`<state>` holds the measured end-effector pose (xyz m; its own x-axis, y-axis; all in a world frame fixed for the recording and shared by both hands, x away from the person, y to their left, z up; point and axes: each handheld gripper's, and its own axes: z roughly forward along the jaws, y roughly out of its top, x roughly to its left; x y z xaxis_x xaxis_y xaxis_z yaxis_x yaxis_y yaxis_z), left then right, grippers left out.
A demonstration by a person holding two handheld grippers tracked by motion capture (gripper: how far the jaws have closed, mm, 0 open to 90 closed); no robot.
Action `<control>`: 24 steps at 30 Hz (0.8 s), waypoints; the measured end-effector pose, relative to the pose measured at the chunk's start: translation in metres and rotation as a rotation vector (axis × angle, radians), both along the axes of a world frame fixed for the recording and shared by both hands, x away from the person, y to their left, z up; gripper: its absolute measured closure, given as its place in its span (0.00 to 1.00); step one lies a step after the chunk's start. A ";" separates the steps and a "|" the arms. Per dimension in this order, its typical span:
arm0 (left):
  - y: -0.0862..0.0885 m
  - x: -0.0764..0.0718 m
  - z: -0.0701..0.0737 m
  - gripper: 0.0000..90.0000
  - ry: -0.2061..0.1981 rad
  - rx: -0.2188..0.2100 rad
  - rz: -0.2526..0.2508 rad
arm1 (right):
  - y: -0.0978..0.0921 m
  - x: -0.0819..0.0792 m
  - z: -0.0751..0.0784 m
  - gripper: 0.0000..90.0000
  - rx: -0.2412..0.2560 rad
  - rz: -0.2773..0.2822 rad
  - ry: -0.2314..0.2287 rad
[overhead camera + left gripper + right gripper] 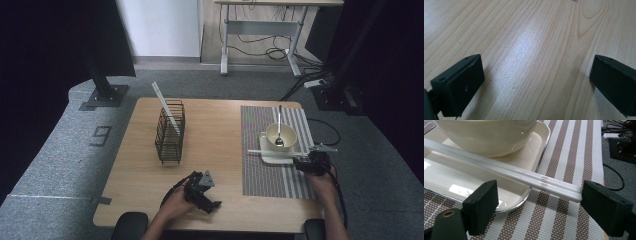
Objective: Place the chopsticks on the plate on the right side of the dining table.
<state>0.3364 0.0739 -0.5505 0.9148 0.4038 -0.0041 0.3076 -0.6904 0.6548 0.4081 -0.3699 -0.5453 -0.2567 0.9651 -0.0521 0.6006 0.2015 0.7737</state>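
Note:
A cream bowl [281, 135] with a metal spoon [279, 125] in it stands on a square white plate [270, 157] on the striped placemat [265, 177]. A pair of white chopsticks [272, 152] lies across the plate's front rim. My right gripper [298, 161] sits at the plate's right front corner. In the right gripper view it [539, 197] is open, and the chopsticks' [529, 176] ends reach to just beside its right jaw. My left gripper [213, 202] rests low near the table's front edge, open over bare wood [537, 70].
A black wire basket [170, 135] stands left of centre on the wooden table [215, 125], with a white stick [164, 102] leaning out of it. Cables and a desk frame [260, 35] lie on the floor beyond the table.

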 end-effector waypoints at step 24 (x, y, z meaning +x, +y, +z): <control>0.000 0.000 0.000 0.00 0.000 0.000 -0.001 | 0.003 -0.001 0.001 0.15 -0.003 -0.010 -0.006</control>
<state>0.3364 0.0739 -0.5505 0.9153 0.4028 -0.0039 0.3068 -0.6908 0.6547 0.4076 -0.3665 -0.5439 -0.2466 0.9675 -0.0562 0.5979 0.1975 0.7769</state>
